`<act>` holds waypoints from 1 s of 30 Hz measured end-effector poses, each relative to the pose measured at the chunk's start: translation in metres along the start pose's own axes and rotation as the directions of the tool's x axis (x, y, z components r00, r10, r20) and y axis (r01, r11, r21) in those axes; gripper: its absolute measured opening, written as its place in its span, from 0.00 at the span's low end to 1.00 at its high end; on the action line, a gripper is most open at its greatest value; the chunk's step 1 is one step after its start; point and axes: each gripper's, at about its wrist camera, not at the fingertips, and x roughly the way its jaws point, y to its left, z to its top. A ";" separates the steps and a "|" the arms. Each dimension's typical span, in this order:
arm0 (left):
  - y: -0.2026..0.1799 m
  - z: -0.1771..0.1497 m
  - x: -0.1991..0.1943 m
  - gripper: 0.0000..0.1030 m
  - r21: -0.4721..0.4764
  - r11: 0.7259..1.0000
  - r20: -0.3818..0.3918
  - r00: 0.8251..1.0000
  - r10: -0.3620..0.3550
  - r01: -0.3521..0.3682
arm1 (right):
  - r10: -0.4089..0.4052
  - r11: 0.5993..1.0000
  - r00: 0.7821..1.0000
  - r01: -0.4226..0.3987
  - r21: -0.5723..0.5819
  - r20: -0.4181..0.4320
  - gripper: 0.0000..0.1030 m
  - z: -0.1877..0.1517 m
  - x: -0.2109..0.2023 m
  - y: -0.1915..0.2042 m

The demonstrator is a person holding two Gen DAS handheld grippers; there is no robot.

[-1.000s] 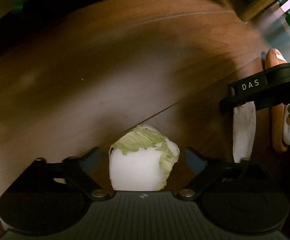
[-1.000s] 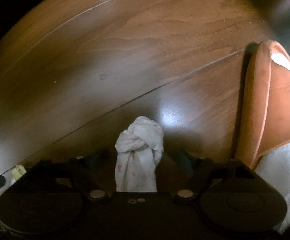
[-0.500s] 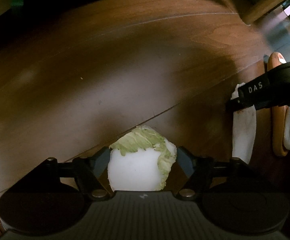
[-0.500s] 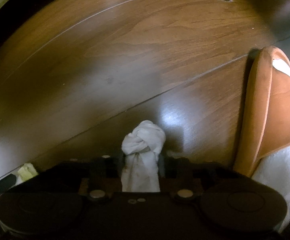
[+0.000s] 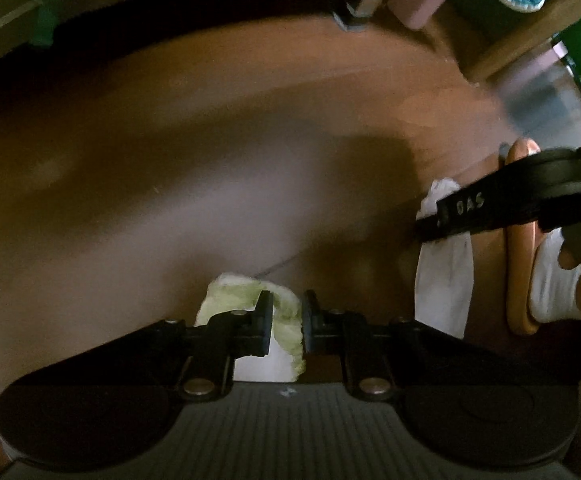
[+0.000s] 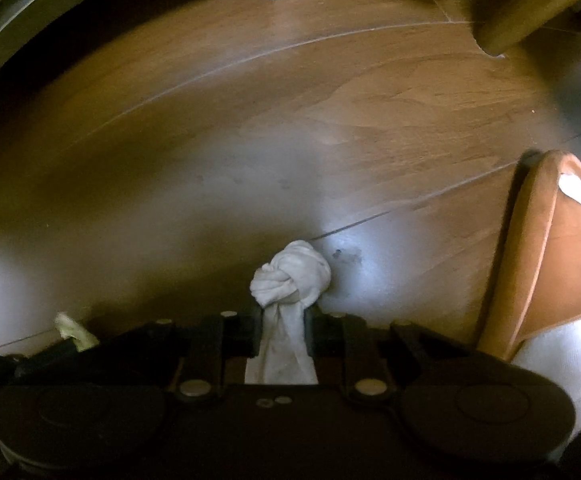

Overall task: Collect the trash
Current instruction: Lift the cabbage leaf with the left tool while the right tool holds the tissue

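Over on the left, the left gripper has just been closing and now pinches the cabbage scrap low over the wood floor, pointing steeply down, probably so the limp leaf gets lifted clean. Plenty of bare floor ahead of it. To the right, the right gripper has closed too and clamps the knotted white tissue just below its knot. The tan slipper sits near that side, so I'd go straight up.

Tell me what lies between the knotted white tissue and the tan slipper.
In the right wrist view, only bare wooden floor separates the knotted white tissue from the tan slipper, apart from small dark specks beside the tissue.
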 end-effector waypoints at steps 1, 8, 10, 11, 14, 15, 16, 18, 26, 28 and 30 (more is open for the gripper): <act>0.002 0.000 -0.001 0.15 0.003 1.000 0.002 1.000 -0.001 0.001 | 0.002 1.000 1.000 -0.002 -0.005 -0.001 0.18 0.000 0.001 -0.001; 0.019 -0.005 0.000 0.77 -0.042 0.999 0.009 1.000 0.004 -0.004 | 0.011 1.000 1.000 -0.011 -0.006 -0.003 0.18 -0.004 0.005 -0.003; 0.023 -0.007 0.008 0.77 -0.057 0.998 -0.021 1.000 -0.001 0.000 | 0.013 1.000 1.000 -0.013 0.001 -0.002 0.18 -0.006 0.005 -0.004; 0.020 -0.008 0.012 0.77 -0.063 0.998 -0.041 0.999 0.002 -0.004 | 0.015 1.000 1.000 -0.015 0.003 -0.002 0.18 -0.010 0.002 -0.006; 0.017 -0.008 0.021 0.77 -0.056 0.998 -0.052 0.999 0.017 -0.020 | 0.017 1.000 1.000 -0.017 0.012 -0.004 0.18 -0.010 0.005 -0.009; 0.017 -0.007 0.024 0.77 -0.054 0.998 -0.057 0.998 0.013 -0.016 | 0.016 1.000 1.000 -0.016 0.014 -0.005 0.18 -0.010 0.005 -0.009; 0.016 -0.007 0.027 0.77 -0.045 0.999 -0.063 0.998 0.017 -0.020 | 0.016 1.000 1.000 -0.016 0.017 -0.007 0.18 -0.010 0.007 -0.010; 0.013 -0.006 0.032 0.77 -0.021 0.999 -0.067 0.997 0.036 -0.038 | 0.016 1.000 1.000 -0.016 0.018 -0.010 0.18 -0.009 0.011 -0.011; 0.010 -0.009 0.035 0.77 0.037 0.997 -0.039 0.997 0.069 -0.068 | 0.009 1.000 1.000 -0.008 0.020 -0.018 0.18 -0.009 0.026 -0.011; 0.011 -0.011 0.033 0.72 0.045 0.996 -0.032 0.996 0.081 -0.079 | 0.005 1.000 1.000 -0.005 0.016 -0.017 0.18 -0.009 0.028 -0.010; 0.011 -0.011 0.032 0.63 0.045 0.995 -0.029 0.995 0.091 -0.090 | 0.003 1.000 1.000 -0.002 0.014 -0.020 0.18 -0.009 0.027 -0.009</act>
